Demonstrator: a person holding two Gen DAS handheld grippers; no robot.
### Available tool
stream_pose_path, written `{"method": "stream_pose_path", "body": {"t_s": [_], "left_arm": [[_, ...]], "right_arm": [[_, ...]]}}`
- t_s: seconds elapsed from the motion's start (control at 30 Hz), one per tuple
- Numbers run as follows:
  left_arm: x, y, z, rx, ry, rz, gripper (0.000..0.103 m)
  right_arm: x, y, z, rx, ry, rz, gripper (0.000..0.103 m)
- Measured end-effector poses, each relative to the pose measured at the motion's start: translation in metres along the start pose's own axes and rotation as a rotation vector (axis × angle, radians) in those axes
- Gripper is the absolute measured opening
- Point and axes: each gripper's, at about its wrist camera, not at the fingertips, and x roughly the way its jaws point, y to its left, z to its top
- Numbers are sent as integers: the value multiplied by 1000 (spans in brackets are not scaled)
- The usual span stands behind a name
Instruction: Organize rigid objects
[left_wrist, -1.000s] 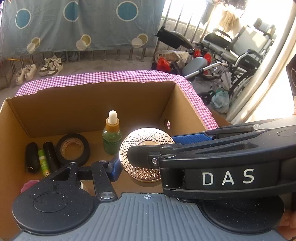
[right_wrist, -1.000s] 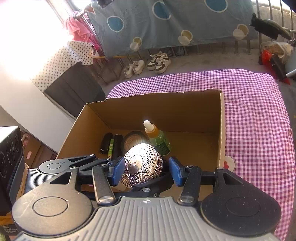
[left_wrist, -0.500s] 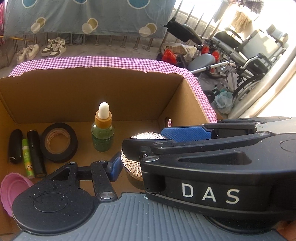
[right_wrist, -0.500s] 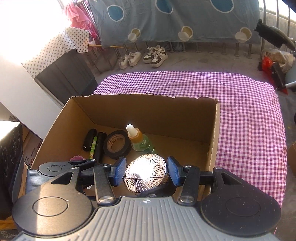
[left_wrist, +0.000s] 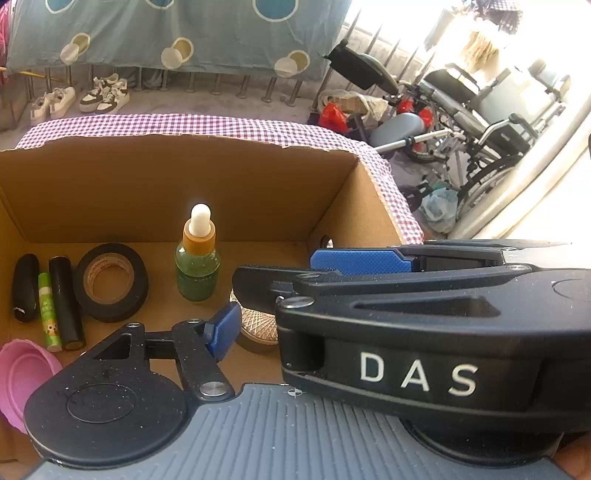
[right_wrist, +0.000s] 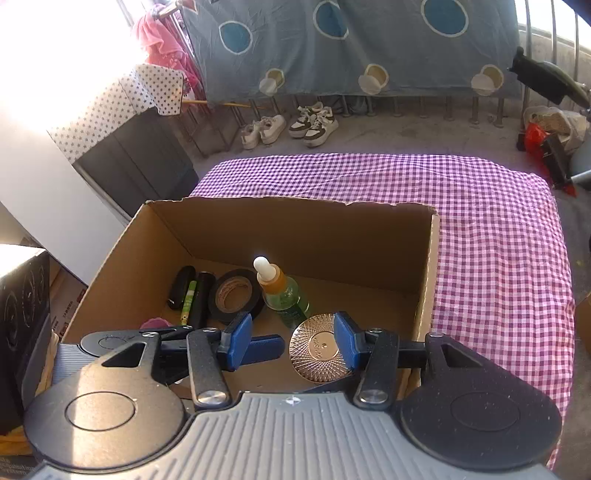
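A round gold compact (right_wrist: 319, 347) lies on the floor of the cardboard box (right_wrist: 295, 229), near its right wall. My left gripper (left_wrist: 288, 325) reaches into the box with its jaws opening. Its left pad (left_wrist: 221, 328) stands just beside the compact (left_wrist: 258, 326) without pressing on it, and its other finger is hidden. The right gripper (right_wrist: 293, 341) hovers open above, and its body crosses the left wrist view. From the right wrist view the compact shows behind its right pad (right_wrist: 345, 341), far below it. Nothing is between those pads.
The box also holds a green dropper bottle (left_wrist: 197, 266), a black tape roll (left_wrist: 110, 284), two black tubes, a green stick (left_wrist: 46, 310) and a pink lid (left_wrist: 22, 369). It stands on a checkered cloth (right_wrist: 480, 240). A black case (right_wrist: 22, 314) sits to the left.
The compact has gone from up between the pads down to the box floor. The left gripper's pad has come away from its edge. The right gripper's jaws keep the same gap.
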Motion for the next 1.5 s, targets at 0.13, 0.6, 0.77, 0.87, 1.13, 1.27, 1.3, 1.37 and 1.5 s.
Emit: {"method": "stream_pose_path", "body": {"t_s": [0.13,0.6,0.77,0.87,1.13,1.27,1.3,1.37,1.5], "left_arm": [[-13,-5,-6,25,-23,-12,73],[-107,-29,-58,218,-149,-38,88],[-135,-22,-86,256,-191,-16,92],[-150,-14,-97,261,-214,-17,95],[-180,7,-122,278,-288,17,98],[-189,24,-133,265,-318,79,99],[-190,29,-135,256,-322,89,99],[-190,39,-136,236,-322,113,99],[-188,57,-140,214,-327,167,99]], "right_arm": [[-21,-4,-8,59,-64,36,53],[-117,13,-88,230,-346,111,59],[-124,19,-125,303,-346,170,59],[-125,26,-143,331,-342,194,59],[-119,53,-163,335,-309,218,60],[-110,63,-163,334,-282,233,60],[-107,67,-162,332,-275,238,61],[-99,74,-160,322,-257,255,61],[-81,89,-152,307,-211,294,61]]}}
